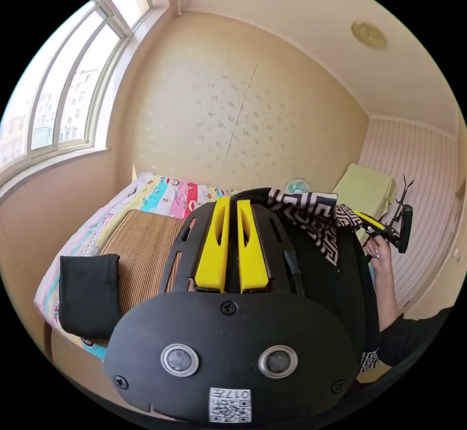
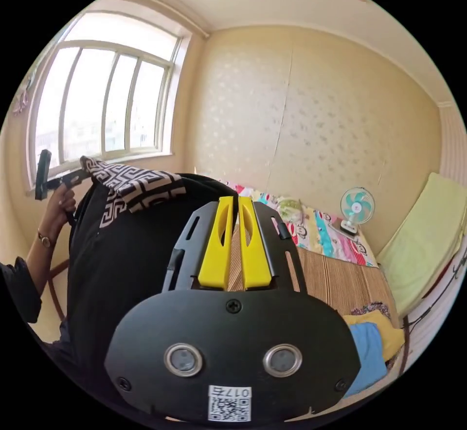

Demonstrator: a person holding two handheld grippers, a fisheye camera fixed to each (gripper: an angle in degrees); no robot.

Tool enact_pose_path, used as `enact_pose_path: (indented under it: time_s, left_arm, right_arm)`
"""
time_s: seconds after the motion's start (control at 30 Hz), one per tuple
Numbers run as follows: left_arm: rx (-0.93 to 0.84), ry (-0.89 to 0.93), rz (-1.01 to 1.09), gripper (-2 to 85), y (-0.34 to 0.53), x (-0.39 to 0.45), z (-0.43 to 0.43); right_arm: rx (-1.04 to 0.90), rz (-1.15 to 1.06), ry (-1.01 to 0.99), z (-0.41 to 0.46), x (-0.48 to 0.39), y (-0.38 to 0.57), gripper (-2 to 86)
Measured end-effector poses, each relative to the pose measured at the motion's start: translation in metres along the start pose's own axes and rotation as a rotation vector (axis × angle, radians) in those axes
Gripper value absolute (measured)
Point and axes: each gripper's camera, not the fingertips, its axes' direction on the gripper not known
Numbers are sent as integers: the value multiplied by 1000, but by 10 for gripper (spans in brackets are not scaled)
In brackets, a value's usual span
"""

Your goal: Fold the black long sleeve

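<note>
1. Yellow jaws of the left gripper [image 1: 232,206] stand nearly together with a thin slit between them; the black long sleeve [image 1: 335,284] hangs right behind them, and whether they pinch its cloth cannot be told.
2. Its patterned black-and-white part [image 1: 311,213] stretches from those jaws toward the right gripper [image 1: 384,228], held in a hand [image 1: 378,255], whose tip meets the cloth.
3. In the right gripper view, the right gripper's own jaws [image 2: 235,204] are likewise nearly closed, with the garment [image 2: 116,264] hanging beside them; the grip cannot be told.
4. Below lies a bed [image 1: 146,240] with a striped mat and a folded black garment [image 1: 90,294].
5. On the bed's far end stands a small fan [image 2: 356,208].
</note>
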Motion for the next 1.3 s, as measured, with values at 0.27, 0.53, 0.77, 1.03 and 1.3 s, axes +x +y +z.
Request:
enact_pose_path:
  time_s: [0.27,0.53,0.77,1.03,1.3]
  left_arm:
    - [-384,-110,-9,75,99,-66,131]
    - [-413,-120,-357,110,240,-160,59]
    - [-533,-35,-386,29,271,-187,66]
    - [54,359,-792,29,265,-339,-68]
    - [123,445,-869,76,302,-355,-89]
  right_arm:
    - [-435,117,-152,209,6,109,67]
    - [-575,340,-256,187,-19,293,92]
    - [-639,303,-290,190,-41,315,97]
    - [-552,348,135,145,42,270,51]
    - [-431,288,-229,149,-31,264,94]
